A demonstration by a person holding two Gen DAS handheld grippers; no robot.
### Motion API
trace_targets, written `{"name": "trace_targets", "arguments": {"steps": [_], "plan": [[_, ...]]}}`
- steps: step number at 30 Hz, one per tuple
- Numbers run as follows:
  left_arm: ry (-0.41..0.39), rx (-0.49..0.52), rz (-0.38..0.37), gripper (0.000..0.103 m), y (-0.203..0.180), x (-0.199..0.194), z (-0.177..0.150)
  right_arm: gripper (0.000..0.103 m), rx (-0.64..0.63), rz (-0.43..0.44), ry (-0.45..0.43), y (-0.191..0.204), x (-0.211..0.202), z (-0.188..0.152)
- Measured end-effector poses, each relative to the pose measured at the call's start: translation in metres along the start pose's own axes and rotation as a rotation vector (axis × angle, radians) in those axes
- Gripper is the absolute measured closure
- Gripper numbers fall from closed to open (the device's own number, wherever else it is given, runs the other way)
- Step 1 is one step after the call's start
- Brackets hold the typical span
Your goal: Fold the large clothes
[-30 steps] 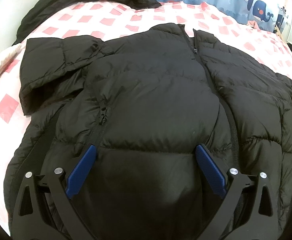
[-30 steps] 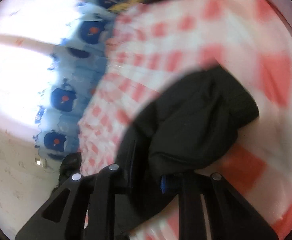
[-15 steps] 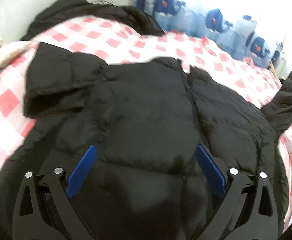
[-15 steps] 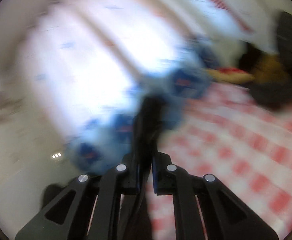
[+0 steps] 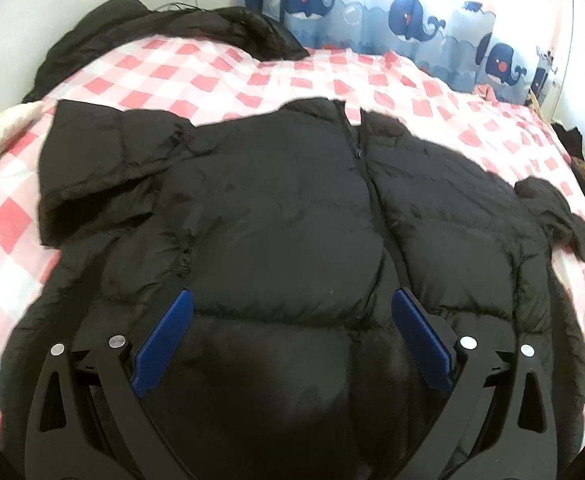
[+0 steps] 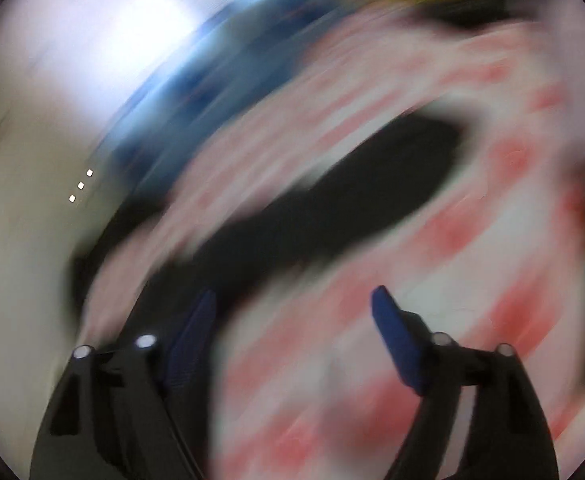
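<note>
A black puffer jacket (image 5: 292,220) lies front up and zipped across the red-and-white checked bedspread (image 5: 196,68), its collar toward the whale-print curtain (image 5: 412,16). One sleeve (image 5: 92,168) is folded in over the chest at the picture's left, as it was a second ago; the other sleeve (image 5: 556,216) now lies loose on the bedspread at the picture's right, whereas half a second earlier it hung lifted at that edge. The left claw (image 5: 292,316) hovers over the jacket's lower front with its blue pads (image 5: 164,340) wide apart and nothing pinched between them, just as before, though the view has pulled back a little. In the badly blurred right wrist view, the right claw (image 6: 292,312) is opening, its pads (image 6: 396,340) spread with only bedspread between them; a second ago it was clamped on the sleeve, which now lies free ahead of it as a dark streak (image 6: 352,192). Another dark garment (image 5: 172,28) is heaped at the far edge of the bed.
</note>
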State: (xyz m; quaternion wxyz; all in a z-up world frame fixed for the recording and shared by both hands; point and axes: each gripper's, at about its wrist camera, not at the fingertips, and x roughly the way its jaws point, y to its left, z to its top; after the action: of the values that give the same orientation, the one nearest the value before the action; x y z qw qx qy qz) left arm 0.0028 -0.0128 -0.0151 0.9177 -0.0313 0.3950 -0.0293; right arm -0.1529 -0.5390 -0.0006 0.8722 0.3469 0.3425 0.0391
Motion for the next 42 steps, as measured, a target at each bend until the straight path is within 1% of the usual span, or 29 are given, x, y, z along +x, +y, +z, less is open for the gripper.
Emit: {"name": "trace_targets", "arguments": {"steps": [1,2,4,6,9,11,12,13,14,15,16,17,19,20,22,23,25,27,29,31,32,33,34,35,36,38,39,40,42], "plan": [[-0.004,-0.013,-0.008,0.007,0.001,-0.011,0.002,0.019,-0.067,0.066,0.108,0.035,0.006,-0.034],[-0.006,-0.022,-0.016,0.007,0.003,-0.019,0.002,0.019,-0.105,0.116,0.220,0.063,0.014,-0.066],[-0.023,-0.047,-0.034,0.007,0.010,-0.048,-0.003,0.019,-0.120,0.140,0.361,0.094,0.028,-0.111],[-0.030,-0.053,-0.041,0.007,0.020,-0.071,-0.011,0.019,-0.133,0.151,0.464,0.113,0.038,-0.142],[-0.042,-0.053,-0.017,0.007,0.039,-0.103,-0.025,0.019,-0.133,0.087,0.598,0.125,0.057,-0.180],[-0.044,-0.071,0.007,0.007,0.057,-0.121,-0.034,0.019,-0.111,0.053,0.656,0.128,0.064,-0.196],[-0.043,-0.083,0.018,0.007,0.066,-0.128,-0.038,0.019,-0.101,0.055,0.676,0.129,0.070,-0.205],[-0.042,-0.096,0.025,0.007,0.074,-0.133,-0.042,0.024,-0.100,0.056,0.672,0.130,0.074,-0.203],[-0.037,-0.116,0.037,0.007,0.085,-0.139,-0.046,0.046,-0.094,0.057,0.666,0.131,0.074,-0.207],[-0.032,-0.130,0.045,0.007,0.093,-0.142,-0.049,0.054,-0.090,0.054,0.655,0.132,0.076,-0.207],[-0.026,-0.147,0.055,0.007,0.101,-0.146,-0.052,0.068,-0.090,0.055,0.629,0.135,0.075,-0.204],[-0.022,-0.159,0.063,0.007,0.107,-0.149,-0.054,0.080,-0.086,0.082,0.600,0.139,0.072,-0.198],[-0.022,-0.180,0.075,0.007,0.117,-0.158,-0.056,0.088,-0.088,0.130,0.529,0.155,0.066,-0.177],[-0.024,-0.182,0.077,0.007,0.119,-0.161,-0.056,0.088,-0.094,0.160,0.485,0.158,0.052,-0.161],[-0.031,-0.181,0.082,0.007,0.122,-0.166,-0.055,0.089,-0.095,0.222,0.367,0.168,0.019,-0.132],[-0.035,-0.177,0.085,0.007,0.120,-0.169,-0.053,0.089,-0.099,0.230,0.323,0.167,0.001,-0.121],[-0.035,-0.166,0.081,0.007,0.117,-0.169,-0.051,0.089,-0.100,0.207,0.291,0.155,-0.017,-0.113],[-0.024,-0.152,0.076,0.007,0.113,-0.165,-0.051,0.089,-0.096,0.120,0.312,0.130,-0.016,-0.122],[0.008,-0.130,0.068,0.007,0.108,-0.153,-0.052,0.089,-0.064,-0.016,0.386,0.085,0.002,-0.145],[0.052,-0.105,0.064,0.007,0.102,-0.139,-0.054,0.089,-0.005,-0.100,0.441,0.045,0.013,-0.163],[0.063,-0.093,0.067,0.007,0.101,-0.134,-0.054,0.088,0.031,-0.092,0.463,0.030,0.015,-0.171],[0.072,-0.078,0.074,0.007,0.101,-0.129,-0.054,0.086,0.054,-0.072,0.462,0.025,0.009,-0.173],[0.074,-0.058,0.091,0.007,0.101,-0.124,-0.053,0.069,0.043,-0.082,0.451,0.028,0.003,-0.172],[0.066,-0.047,0.111,0.007,0.104,-0.121,-0.052,0.043,0.006,-0.121,0.422,0.036,-0.008,-0.168],[0.059,-0.043,0.125,0.007,0.107,-0.119,-0.051,0.035,-0.028,-0.164,0.378,0.045,-0.018,-0.163],[0.044,-0.064,0.138,0.007,0.120,-0.113,-0.044,0.033,-0.109,-0.273,0.290,0.069,-0.031,-0.153],[0.040,-0.082,0.143,0.007,0.127,-0.108,-0.037,0.033,-0.145,-0.279,0.243,0.086,-0.037,-0.141],[0.029,-0.092,0.148,0.007,0.133,-0.103,-0.028,0.033,-0.172,-0.237,0.206,0.106,-0.038,-0.130],[-0.009,-0.079,0.161,0.007,0.137,-0.096,-0.012,0.027,-0.233,-0.166,0.183,0.146,-0.020,-0.115]]}}
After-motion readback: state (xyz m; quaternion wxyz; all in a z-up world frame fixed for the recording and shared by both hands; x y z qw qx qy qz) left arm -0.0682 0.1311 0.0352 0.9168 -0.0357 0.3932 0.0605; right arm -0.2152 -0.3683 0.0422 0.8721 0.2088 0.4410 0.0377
